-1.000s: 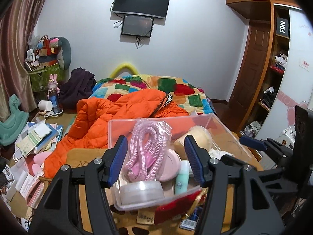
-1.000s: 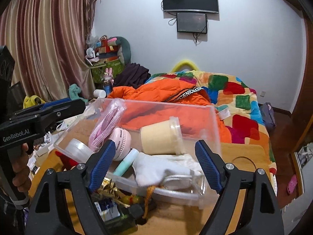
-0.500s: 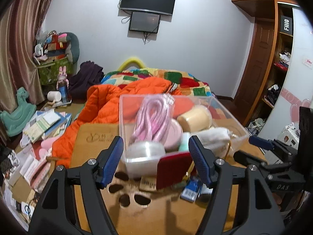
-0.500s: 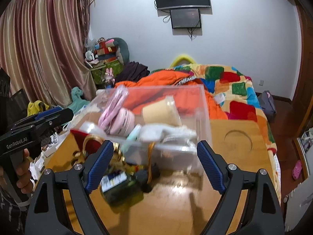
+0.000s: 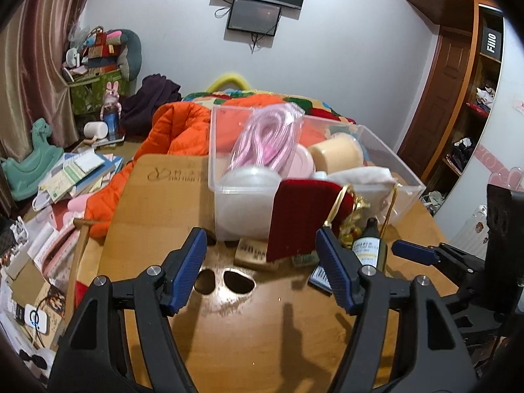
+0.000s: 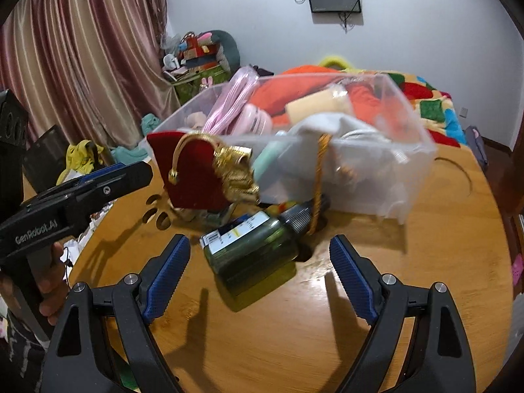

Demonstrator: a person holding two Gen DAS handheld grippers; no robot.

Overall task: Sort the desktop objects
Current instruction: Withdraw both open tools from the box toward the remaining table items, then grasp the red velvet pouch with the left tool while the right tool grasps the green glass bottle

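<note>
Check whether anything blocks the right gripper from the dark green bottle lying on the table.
Nothing visible does. The right gripper is open, and the dark green bottle lies just ahead of its fingers with only bare table between. A gold cord drapes over the bottle's cap end, beyond the grasping spot.

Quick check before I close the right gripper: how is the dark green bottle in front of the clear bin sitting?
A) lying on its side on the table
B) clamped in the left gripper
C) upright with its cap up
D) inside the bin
A: the dark green bottle lies on its side on the wooden table, outside the clear bin, ahead of the open right gripper.
</note>
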